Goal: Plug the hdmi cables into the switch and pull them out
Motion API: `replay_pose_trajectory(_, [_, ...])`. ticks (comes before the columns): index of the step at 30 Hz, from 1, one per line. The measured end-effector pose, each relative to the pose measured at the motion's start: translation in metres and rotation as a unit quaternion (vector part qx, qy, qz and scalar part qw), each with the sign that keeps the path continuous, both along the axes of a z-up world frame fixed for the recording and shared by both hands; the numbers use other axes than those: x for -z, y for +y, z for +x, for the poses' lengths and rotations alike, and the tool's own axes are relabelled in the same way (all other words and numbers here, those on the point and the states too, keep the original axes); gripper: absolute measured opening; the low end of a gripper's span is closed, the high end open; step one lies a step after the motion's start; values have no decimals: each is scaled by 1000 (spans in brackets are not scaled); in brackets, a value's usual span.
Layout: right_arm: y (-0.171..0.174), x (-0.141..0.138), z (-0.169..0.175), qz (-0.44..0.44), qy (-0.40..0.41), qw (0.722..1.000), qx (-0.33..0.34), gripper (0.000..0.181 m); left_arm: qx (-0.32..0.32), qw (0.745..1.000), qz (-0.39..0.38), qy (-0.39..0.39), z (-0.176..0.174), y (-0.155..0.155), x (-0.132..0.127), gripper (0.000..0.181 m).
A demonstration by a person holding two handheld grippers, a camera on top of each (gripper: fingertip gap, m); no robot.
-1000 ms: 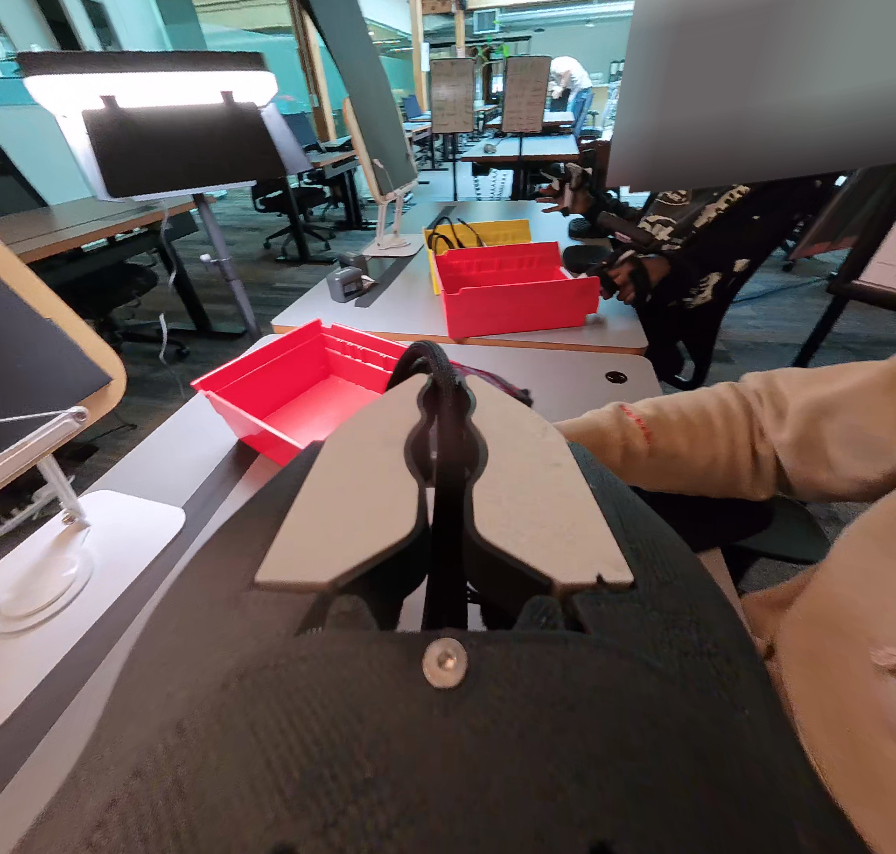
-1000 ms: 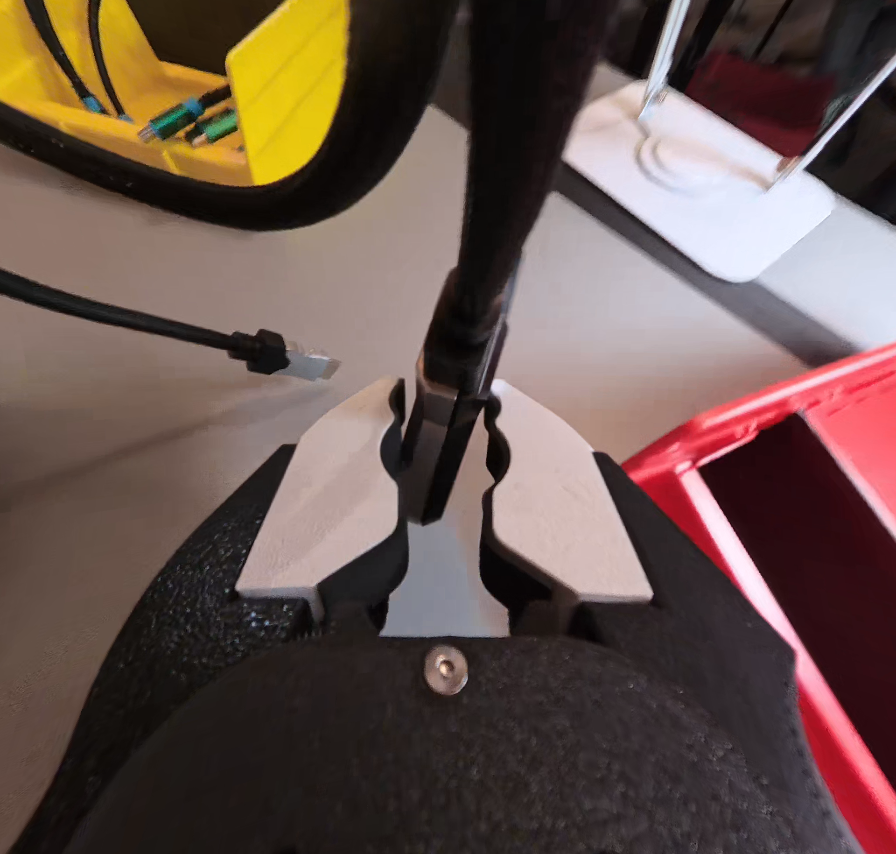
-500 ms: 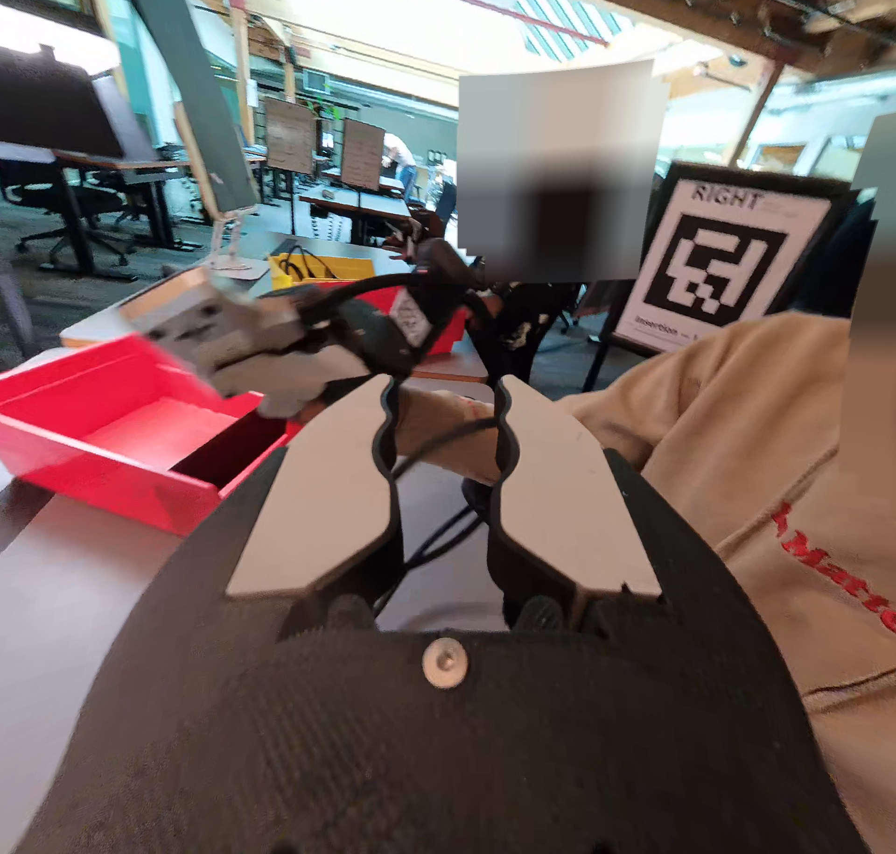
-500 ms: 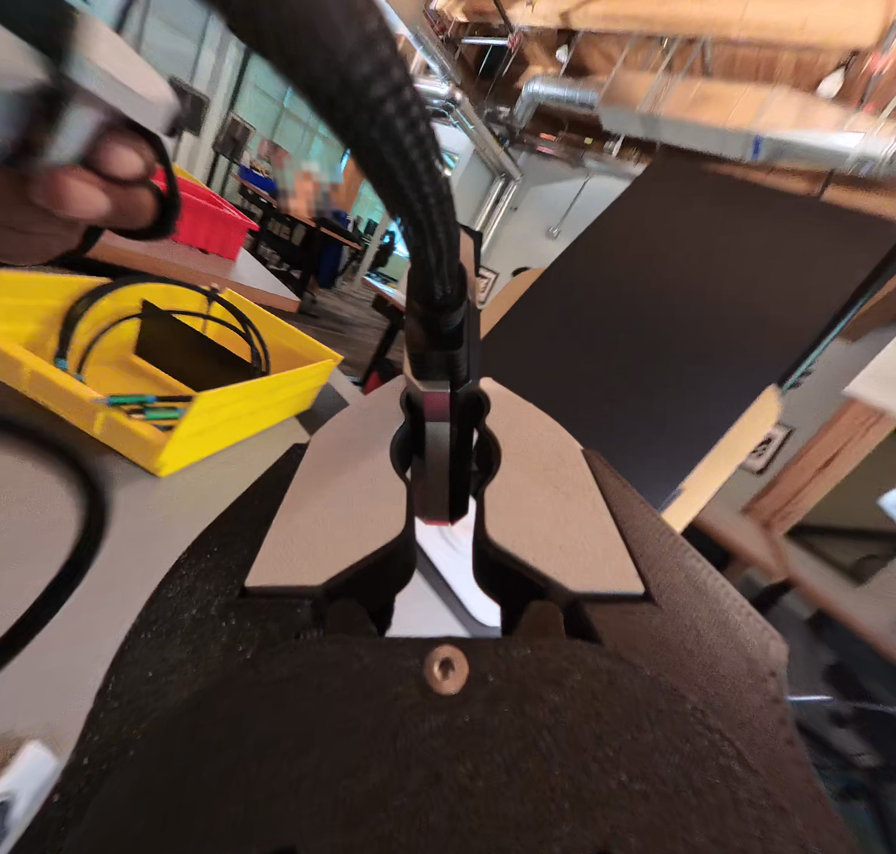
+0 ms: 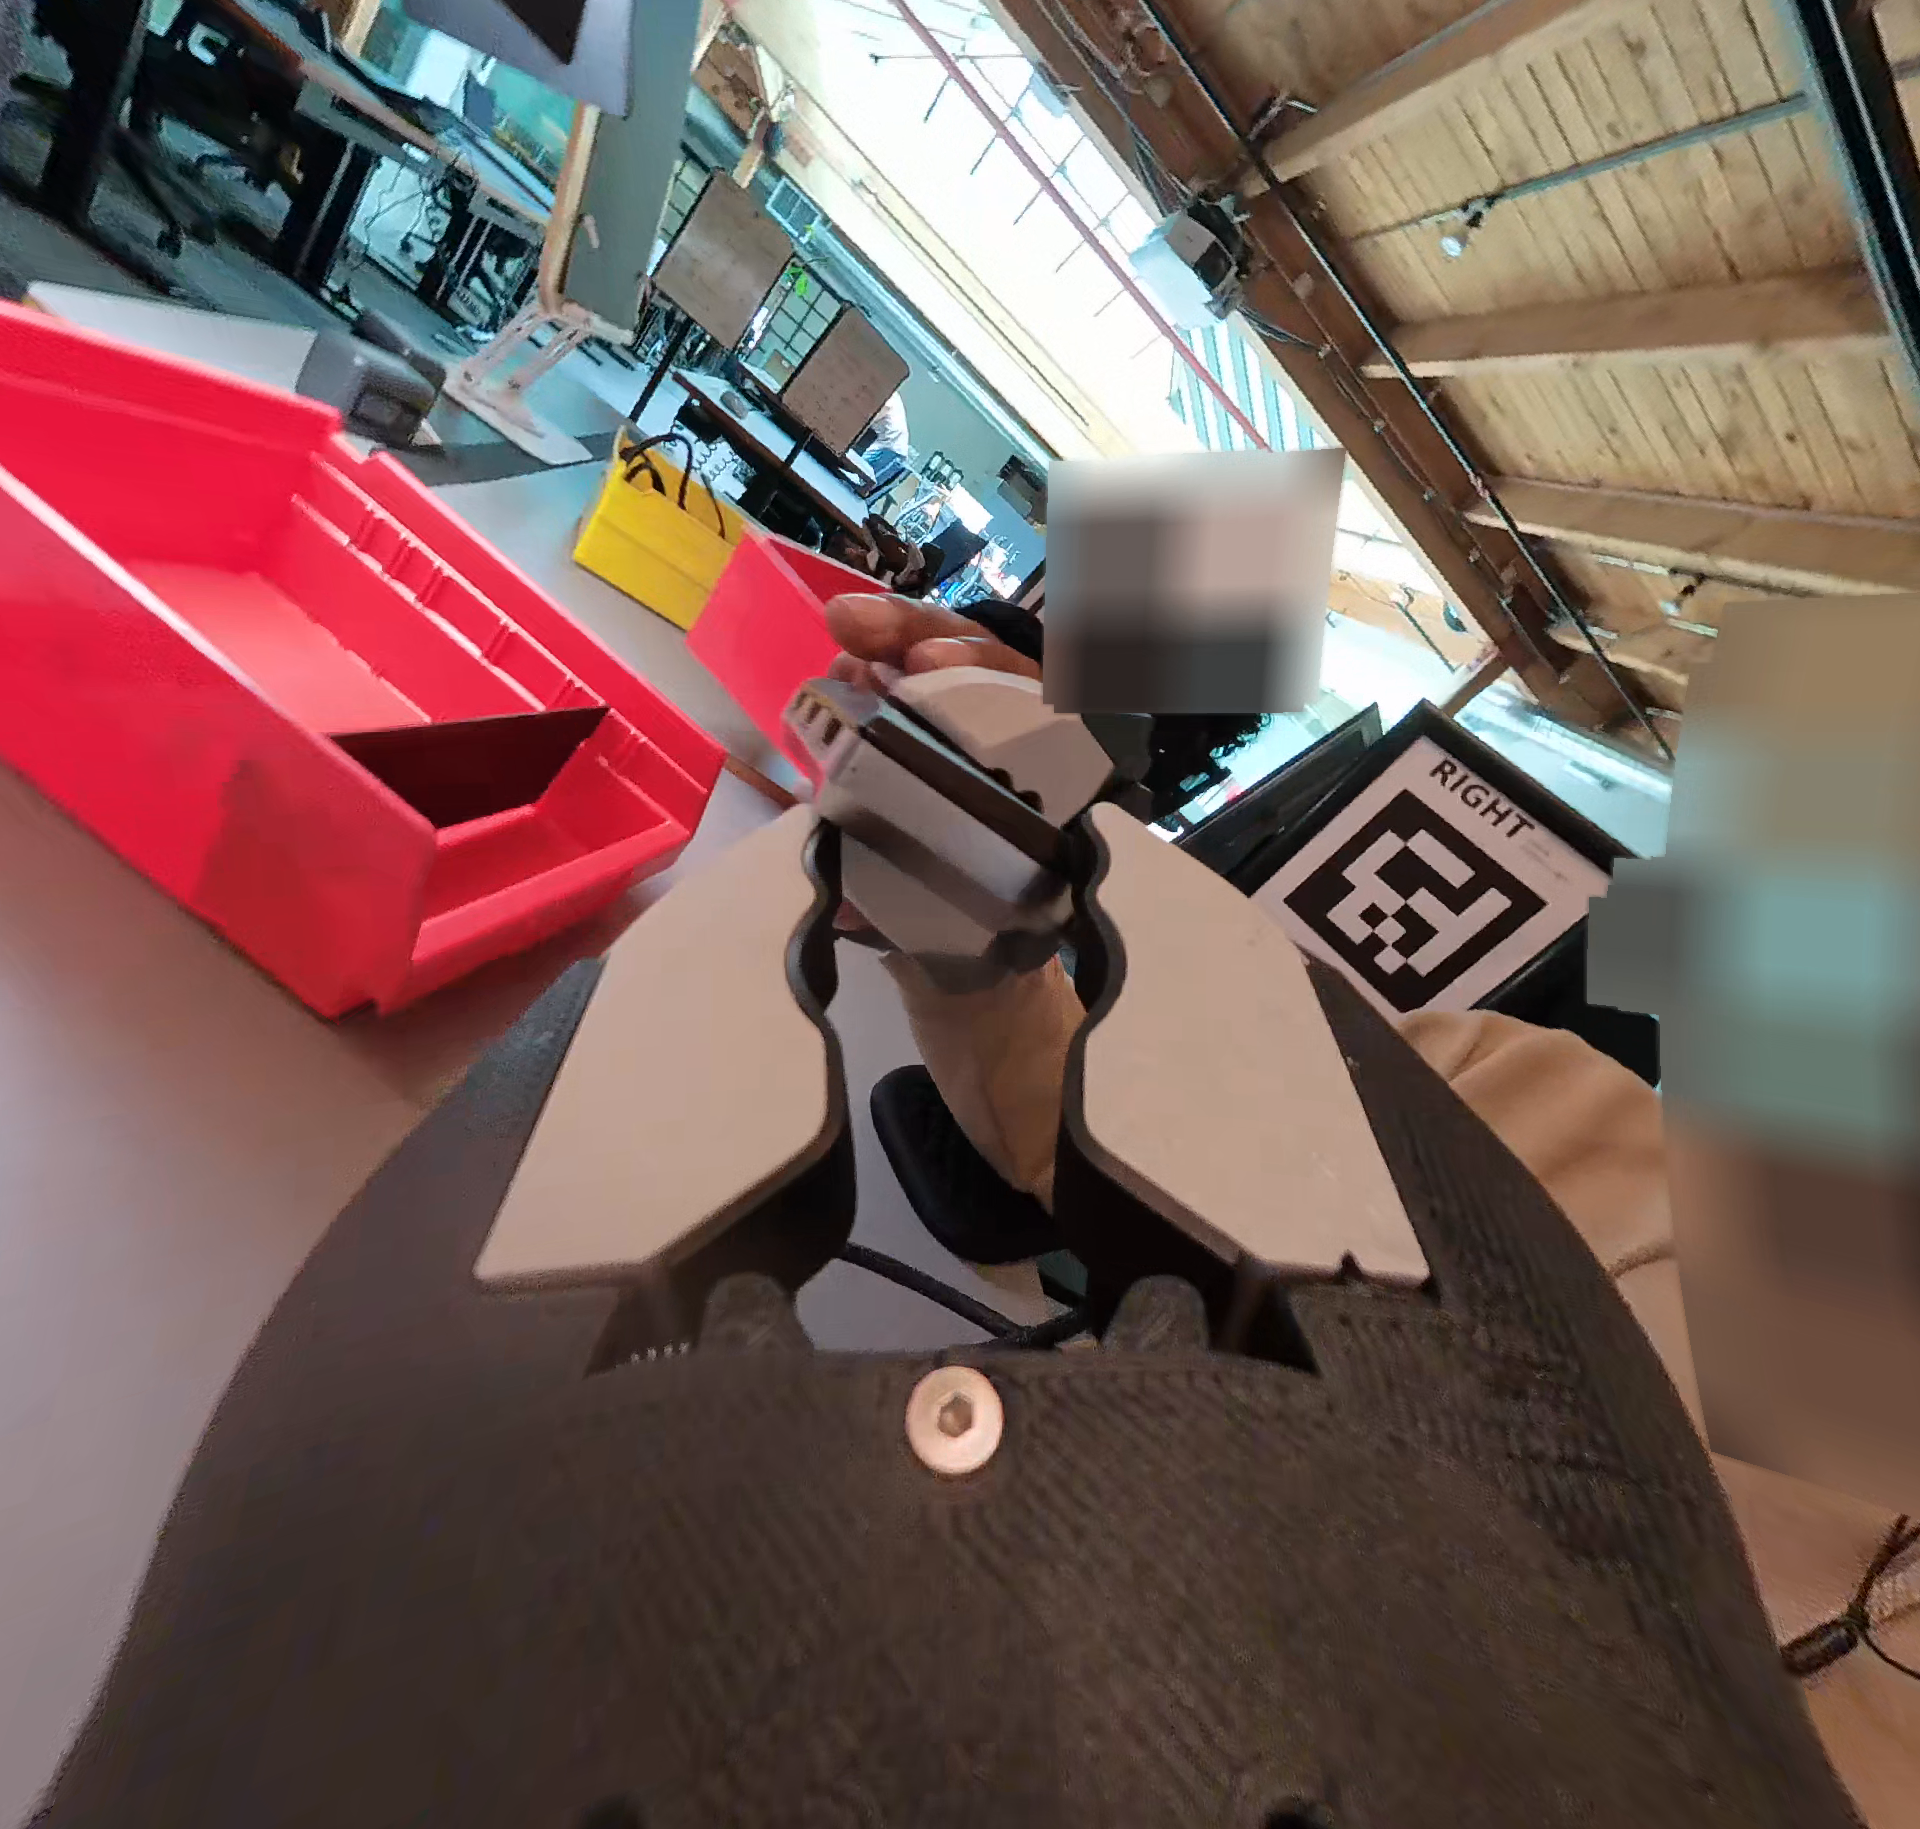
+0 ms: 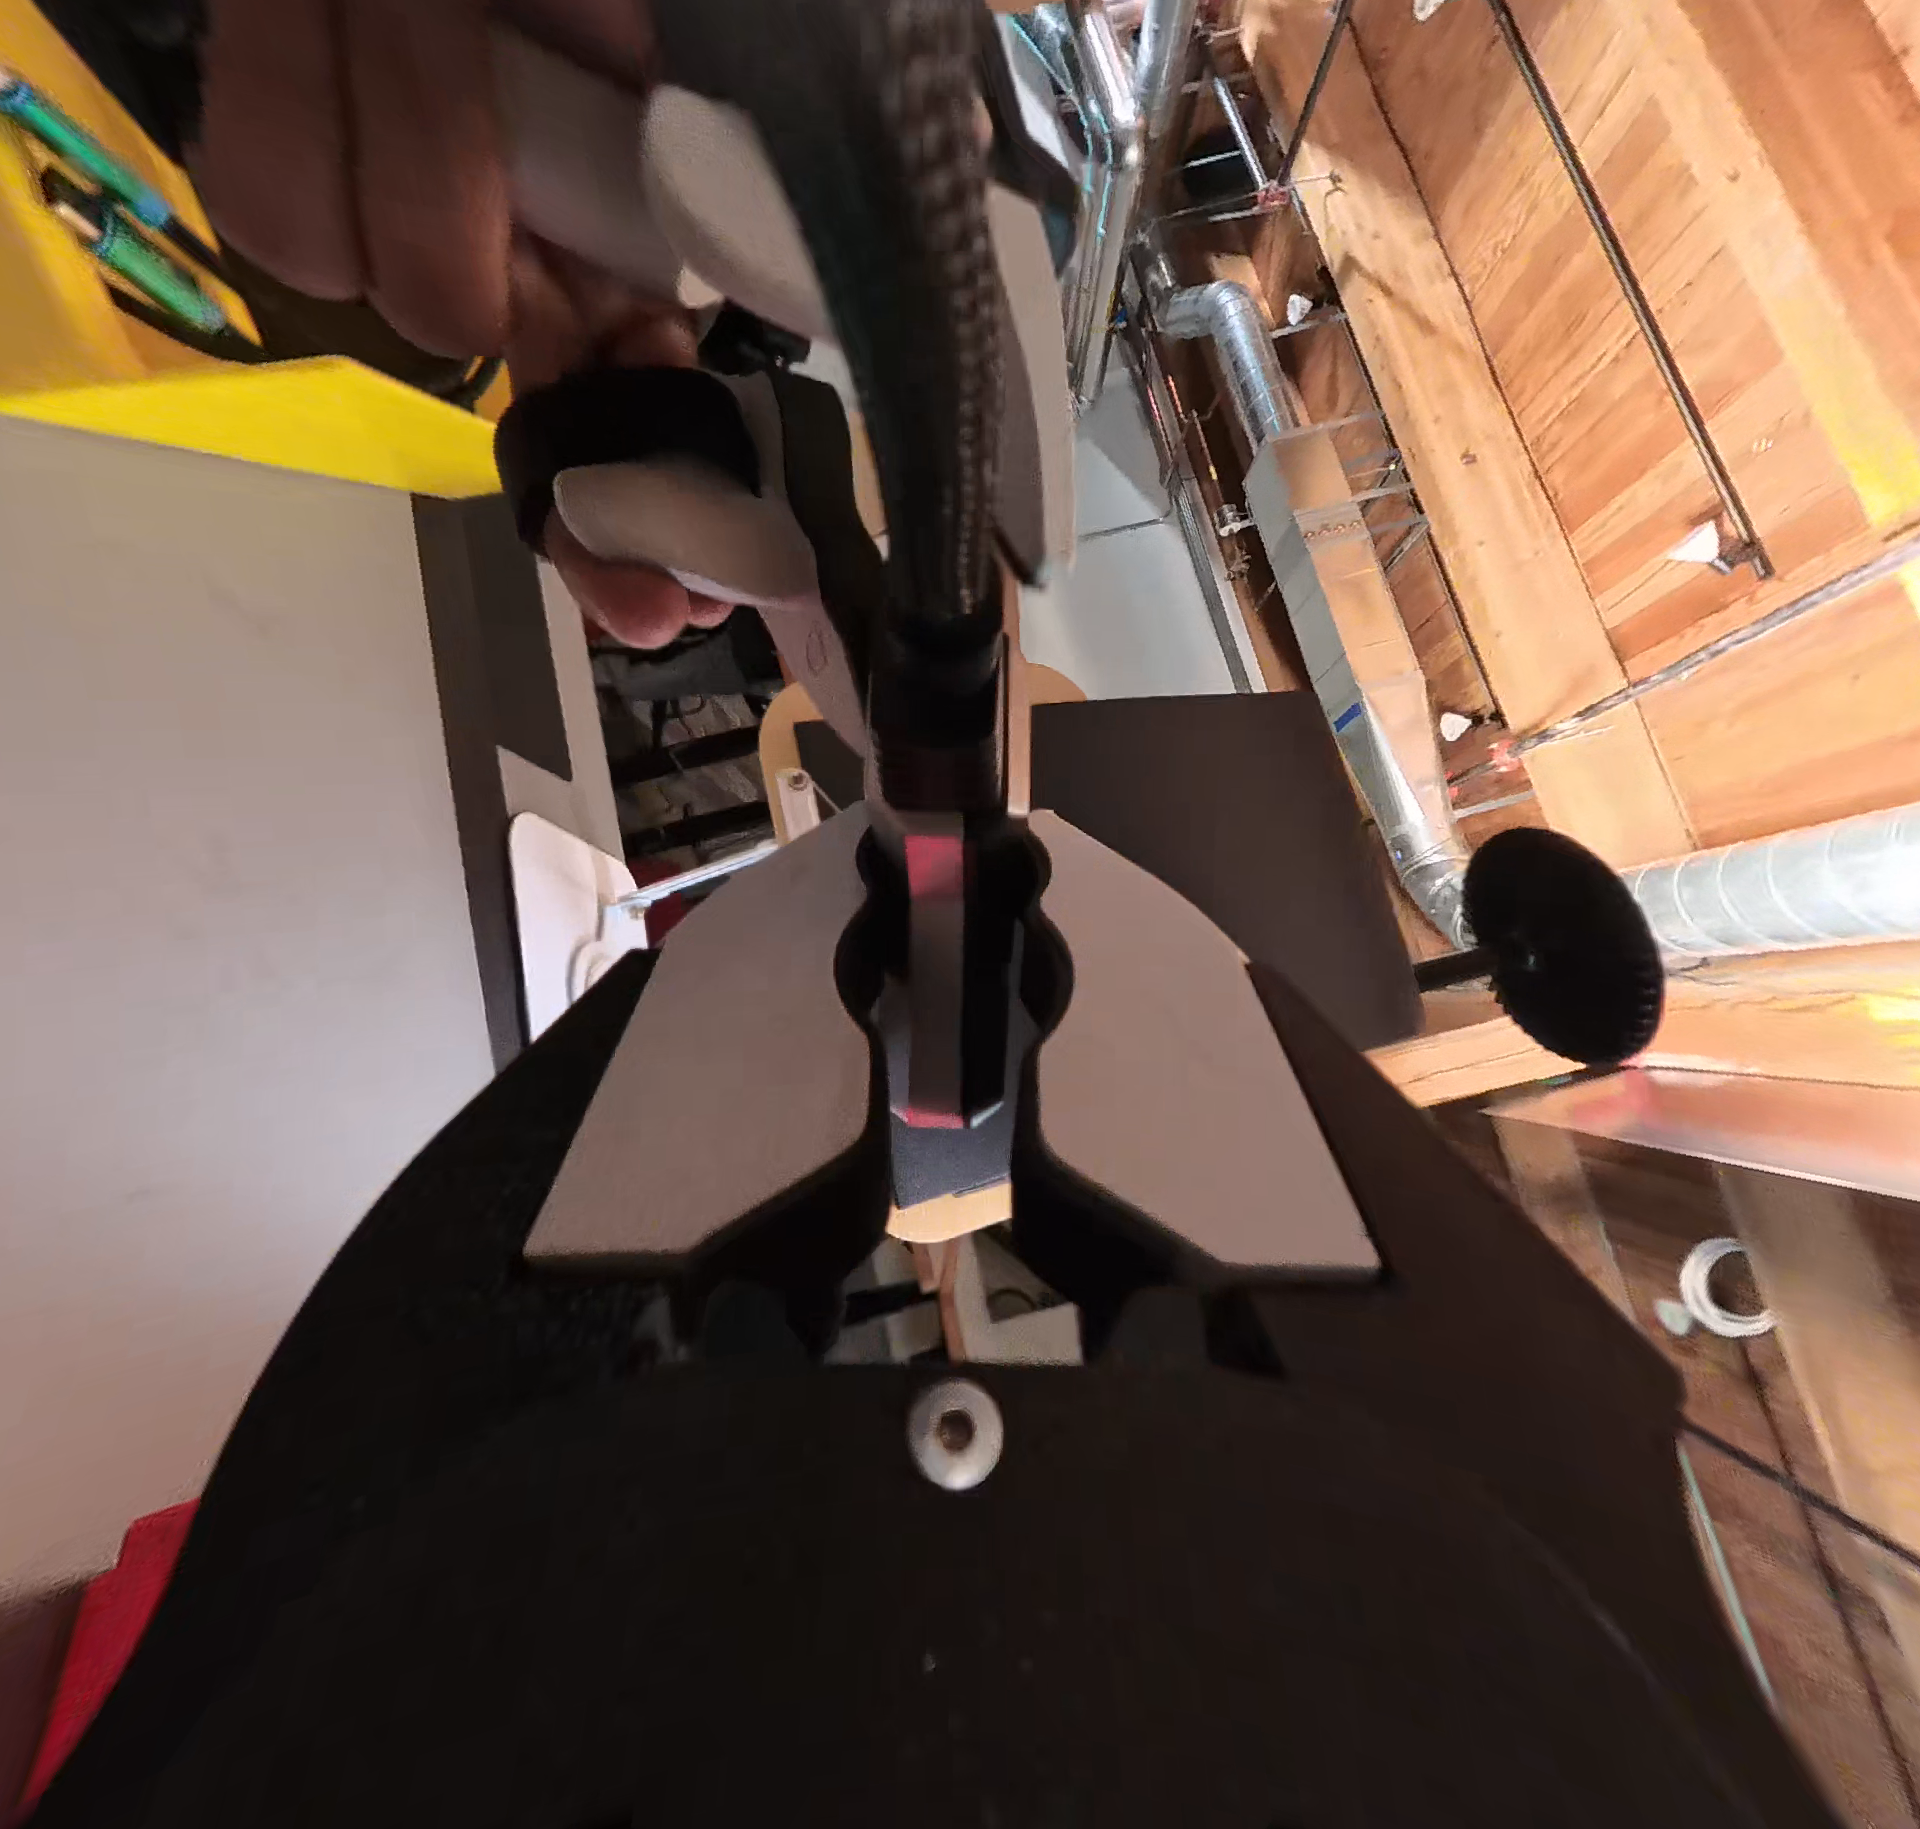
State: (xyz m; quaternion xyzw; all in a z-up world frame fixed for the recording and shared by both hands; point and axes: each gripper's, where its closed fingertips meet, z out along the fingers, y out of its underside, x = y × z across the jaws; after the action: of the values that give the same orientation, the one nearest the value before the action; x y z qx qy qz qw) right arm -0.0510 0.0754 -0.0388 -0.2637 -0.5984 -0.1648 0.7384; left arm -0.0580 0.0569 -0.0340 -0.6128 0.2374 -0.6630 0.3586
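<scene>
My right gripper [image 6: 951, 834] is shut on a black HDMI plug [image 6: 940, 1000]. Its braided black cable [image 6: 935, 377] runs up and away from the fingertips. My left gripper [image 5: 951, 886] is open, with nothing between its fingers. Just beyond its tips, the right gripper [image 5: 935, 803] shows on a hand, its grey fingers clamped on the dark plug. In the right wrist view, the left hand and its grey fingers [image 6: 686, 553] are close, at upper left. A thin black cable [image 5: 935, 1291] lies under the left gripper. I cannot make out the switch.
A red bin [image 5: 312, 844] stands on the grey table [image 5: 156, 1104] at left. A yellow bin [image 5: 644, 553] and a second red bin [image 5: 758, 636] stand on the far desk. Another yellow bin [image 6: 260, 408] holds cables. A black-and-white marker board [image 5: 1423, 896] stands at right. The tips of both grippers are at nearly the same place.
My left gripper has let go of the black cable and opened. Both grippers have tilted up toward the ceiling and come close together. The right gripper still holds the plug.
</scene>
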Motion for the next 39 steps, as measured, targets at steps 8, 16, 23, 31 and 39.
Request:
replay_pose_trajectory(8, [13, 36, -13, 10, -33, 999, 17, 21, 0, 990, -114, -80, -3, 33, 33, 43])
replay_pose_trajectory(16, [37, 38, 2, -91, 8, 995, 32, 32, -85, 986, -82, -122, -24, 57, 31, 38])
replay_pose_trajectory(23, [26, 6, 15, -498, 186, 843, -83, 27, -211, 967, 0, -143, -71, 68, 3, 22])
replay_pose_trajectory(31, [-5, 34, -50, -726, 247, 598, -234, 54, -208, 961, 79, -164, -47, 48, -15, 21])
replay_pose_trajectory(39, [-11, 10, -15, -722, 193, 606, -272, 22, -87, 983, 147, -74, -12, 16, -11, 21])
